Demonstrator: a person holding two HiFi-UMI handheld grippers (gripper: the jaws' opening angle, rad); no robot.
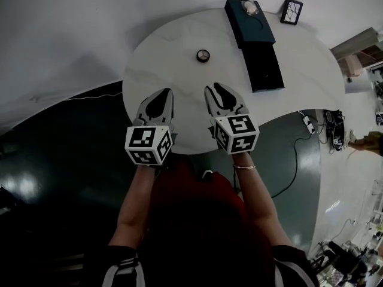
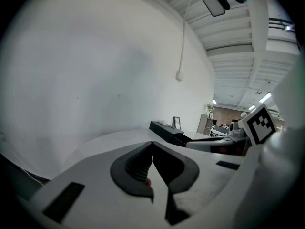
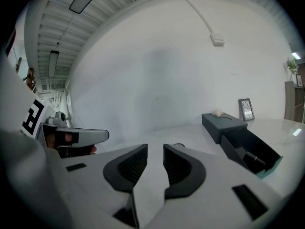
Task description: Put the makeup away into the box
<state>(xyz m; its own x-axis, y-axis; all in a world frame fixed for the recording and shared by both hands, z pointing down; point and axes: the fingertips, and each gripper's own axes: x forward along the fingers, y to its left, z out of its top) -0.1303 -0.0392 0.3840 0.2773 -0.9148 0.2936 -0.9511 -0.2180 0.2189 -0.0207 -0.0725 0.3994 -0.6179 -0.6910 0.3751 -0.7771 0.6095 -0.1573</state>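
A small round makeup compact (image 1: 203, 55) with a dark rim sits on the round white table (image 1: 173, 46), beyond both grippers. It peeks out just past the right gripper's jaws (image 3: 178, 145). The dark box (image 1: 249, 23) lies at the table's far right, its drawer (image 1: 266, 69) pulled out toward me, with a slim dark stick (image 3: 255, 159) inside. My left gripper (image 1: 167, 92) hovers over the near table edge with its jaws shut and nothing in them (image 2: 152, 144). Beside it my right gripper (image 1: 212, 88) holds its jaws a little apart, a narrow empty gap between them (image 3: 155, 149).
A whitish rounded object (image 1: 249, 6) rests on top of the box. A small picture frame (image 1: 291, 11) stands behind the box at the table's far edge. A white wall curves behind the table. Cables (image 1: 311, 124) lie on the dark floor to the right.
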